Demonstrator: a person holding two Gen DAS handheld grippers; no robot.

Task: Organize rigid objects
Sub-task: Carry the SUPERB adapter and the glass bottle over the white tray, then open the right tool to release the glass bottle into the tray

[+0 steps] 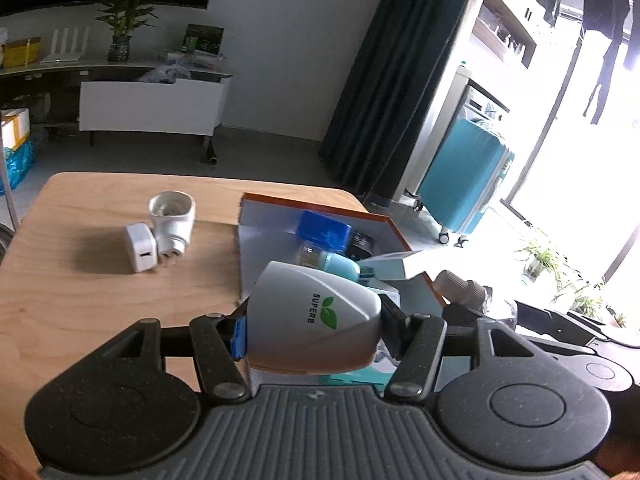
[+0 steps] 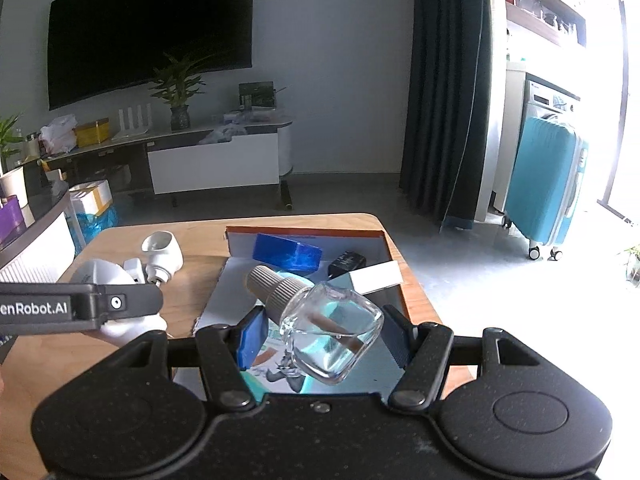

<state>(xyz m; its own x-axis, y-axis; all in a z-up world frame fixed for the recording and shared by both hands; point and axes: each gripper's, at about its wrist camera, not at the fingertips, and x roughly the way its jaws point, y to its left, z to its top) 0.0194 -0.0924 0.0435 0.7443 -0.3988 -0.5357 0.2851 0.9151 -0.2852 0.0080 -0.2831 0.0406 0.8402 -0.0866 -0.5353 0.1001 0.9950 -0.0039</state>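
Note:
My left gripper point(image 1: 316, 334) is shut on a white rounded device point(image 1: 312, 316) with a green leaf logo, held over the near left corner of an open orange-rimmed box point(image 1: 304, 200). In the right wrist view my right gripper point(image 2: 324, 338) is shut on a clear square glass bottle point(image 2: 332, 332) with a grey ribbed cap, tilted above the box point(image 2: 304, 234). The box holds a blue case point(image 2: 286, 258), a black item point(image 2: 346, 262), a white carton point(image 2: 376, 278) and a teal bottle point(image 1: 340, 266). A white USB charger point(image 1: 140, 248) and a white plug adapter point(image 1: 172, 220) lie on the wooden table point(image 1: 80, 300) left of the box.
The left gripper's body point(image 2: 80, 308) crosses the left side of the right wrist view. The table's far edge and rounded corner point(image 2: 372, 220) lie just behind the box. Beyond stand a TV cabinet point(image 2: 212, 164), a dark curtain point(image 2: 444, 100) and a teal suitcase point(image 2: 544, 188).

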